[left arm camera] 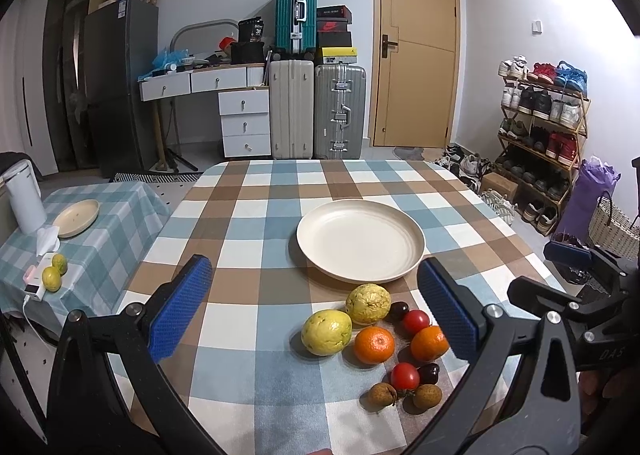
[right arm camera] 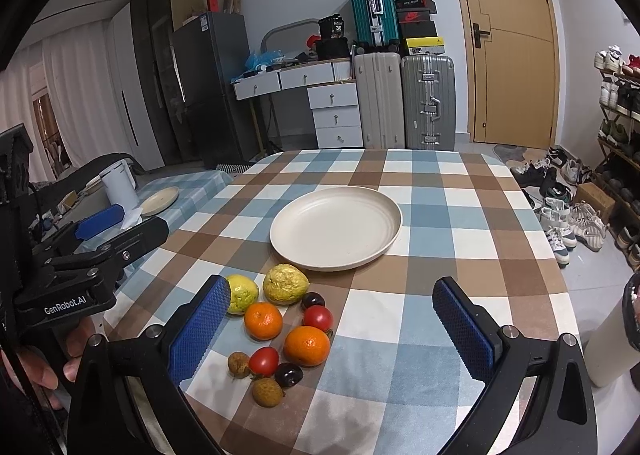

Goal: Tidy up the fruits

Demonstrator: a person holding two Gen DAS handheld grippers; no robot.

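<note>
Cream plate [left arm camera: 360, 241] bare beyond fruit cluster [left arm camera: 376, 343]; both grippers agape

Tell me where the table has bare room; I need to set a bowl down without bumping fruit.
Free: the cloth left of the plate, and the stretch right of the fruit cluster toward the shoe side. Crowded: the near strip between plate and fruit.

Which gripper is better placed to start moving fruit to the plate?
Probably the left gripper: its open jaws frame the yellow guavas and oranges. The right gripper frames mostly bare cloth.
</note>
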